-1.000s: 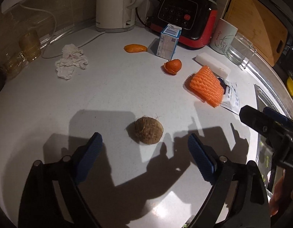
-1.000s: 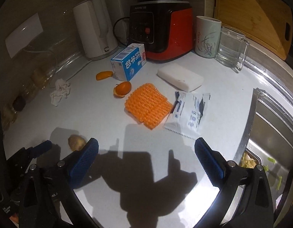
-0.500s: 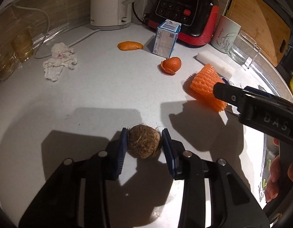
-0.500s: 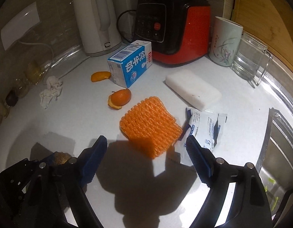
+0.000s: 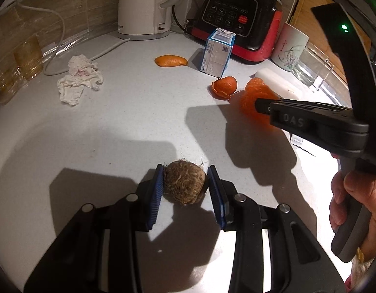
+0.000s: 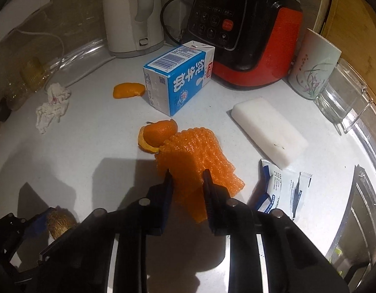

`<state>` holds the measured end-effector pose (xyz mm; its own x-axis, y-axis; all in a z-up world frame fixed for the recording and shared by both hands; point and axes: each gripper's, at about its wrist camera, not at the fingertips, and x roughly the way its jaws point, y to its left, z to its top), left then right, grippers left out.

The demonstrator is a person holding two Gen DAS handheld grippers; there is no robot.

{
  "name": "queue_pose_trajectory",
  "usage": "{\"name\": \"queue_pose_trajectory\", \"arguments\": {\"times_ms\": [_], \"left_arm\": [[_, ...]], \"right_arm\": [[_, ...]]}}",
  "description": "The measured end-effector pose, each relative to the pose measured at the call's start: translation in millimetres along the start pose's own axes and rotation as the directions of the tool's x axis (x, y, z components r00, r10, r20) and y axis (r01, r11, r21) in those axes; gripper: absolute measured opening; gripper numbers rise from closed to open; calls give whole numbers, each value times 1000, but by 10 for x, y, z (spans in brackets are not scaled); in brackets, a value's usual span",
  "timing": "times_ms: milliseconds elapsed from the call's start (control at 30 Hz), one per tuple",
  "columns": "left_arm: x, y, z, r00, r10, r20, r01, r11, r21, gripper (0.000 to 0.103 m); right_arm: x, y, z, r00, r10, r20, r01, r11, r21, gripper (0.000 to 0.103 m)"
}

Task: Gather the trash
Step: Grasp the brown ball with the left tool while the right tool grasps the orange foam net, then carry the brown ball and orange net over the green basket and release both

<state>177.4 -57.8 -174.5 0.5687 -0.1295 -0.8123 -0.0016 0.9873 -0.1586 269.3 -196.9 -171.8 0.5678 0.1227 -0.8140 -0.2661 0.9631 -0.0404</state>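
Note:
My left gripper (image 5: 185,171) is shut on a brown hairy husk (image 5: 184,185) that rests on the white counter (image 5: 129,117). My right gripper (image 6: 188,173) is shut on an orange foam fruit net (image 6: 197,151), which bunches up between the blue pads; the net also shows in the left wrist view (image 5: 255,97). Other trash lies around: an orange peel (image 6: 157,133) beside the net, a second peel (image 6: 128,90), a crumpled tissue (image 6: 52,107), a blue milk carton (image 6: 178,77) and a torn white wrapper (image 6: 283,188).
A white kettle (image 6: 131,14), a red and black cooker (image 6: 239,29), a flowered cup (image 6: 312,66) and a glass jug (image 6: 344,102) stand at the back. A white foam block (image 6: 268,129) lies right of the net. A steel sink (image 6: 359,217) is at the right edge.
Both grippers closed: the left one on the husk, the right one moved forward and shut on the orange net, squeezing it upward.

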Motion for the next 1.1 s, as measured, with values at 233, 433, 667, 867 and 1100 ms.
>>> {"name": "queue_pose_trajectory", "arguments": {"times_ms": [233,433,667,867,1100], "left_arm": [[-358,-23,-82,999,-41,31,41,999,15,36],[-841,-162,-428,996,-86,29,84,994,72,36],[-1353,-350,-1145,990,-127,-58,134,982,131,36],[-1706,-414,-1842,989,-111,-95,127,974,186,36],[-1865,-482,-2520,986,-84,-143,113,971,212,36]], "right_arm": [[-524,-14,-252,998,49,47,-52,997,54,24],[-1160,-25,-856,995,80,59,-87,989,123,24],[-1803,102,-1835,994,106,18,-107,981,162,24],[-2249,277,-2689,992,127,-15,-122,972,201,24],[-2405,429,-3439,985,149,-82,-127,963,236,24]]}}
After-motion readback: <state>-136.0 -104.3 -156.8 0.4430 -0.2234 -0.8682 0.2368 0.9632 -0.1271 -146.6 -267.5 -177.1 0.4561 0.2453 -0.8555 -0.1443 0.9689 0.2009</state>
